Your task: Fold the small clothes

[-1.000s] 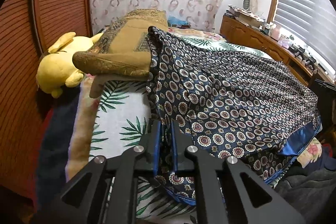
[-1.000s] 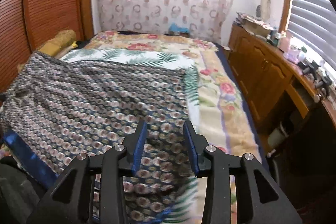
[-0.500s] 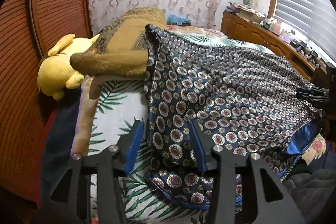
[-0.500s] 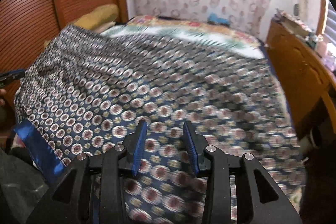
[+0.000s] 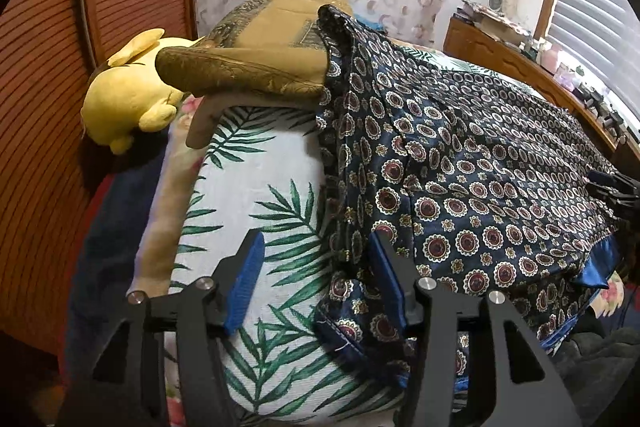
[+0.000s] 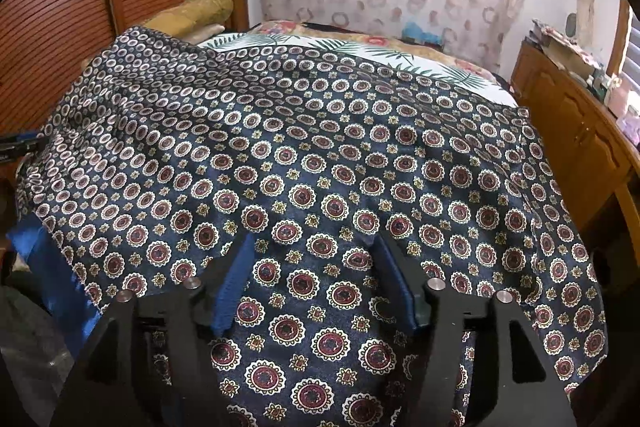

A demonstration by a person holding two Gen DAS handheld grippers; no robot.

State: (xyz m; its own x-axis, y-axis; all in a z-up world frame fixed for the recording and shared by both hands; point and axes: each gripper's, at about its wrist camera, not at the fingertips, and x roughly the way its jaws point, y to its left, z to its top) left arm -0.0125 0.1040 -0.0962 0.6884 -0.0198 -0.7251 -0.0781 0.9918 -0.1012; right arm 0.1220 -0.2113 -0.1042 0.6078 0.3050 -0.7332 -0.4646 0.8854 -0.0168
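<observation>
A navy garment with a red-and-white medallion print (image 5: 472, 187) lies spread across the bed, its far corner draped against a brown pillow. It also fills the right wrist view (image 6: 320, 167). A plain blue hem band (image 6: 52, 267) runs along its near left edge. My left gripper (image 5: 316, 279) is open, just above the garment's near left corner and the leaf-print sheet. My right gripper (image 6: 316, 275) is open, low over the garment's near edge. It shows as a dark tip in the left wrist view (image 5: 616, 187).
A yellow plush toy (image 5: 128, 95) and a brown pillow (image 5: 256, 51) lie at the head by the slatted wooden wall (image 5: 52, 67). A wooden dresser (image 6: 576, 135) with clutter runs along the right. The bed carries a leaf-print sheet (image 5: 256, 195).
My left gripper has let go of the garment's corner and opened wide. My right gripper swung left over the garment and opened wider. The cloth now lies flat.
</observation>
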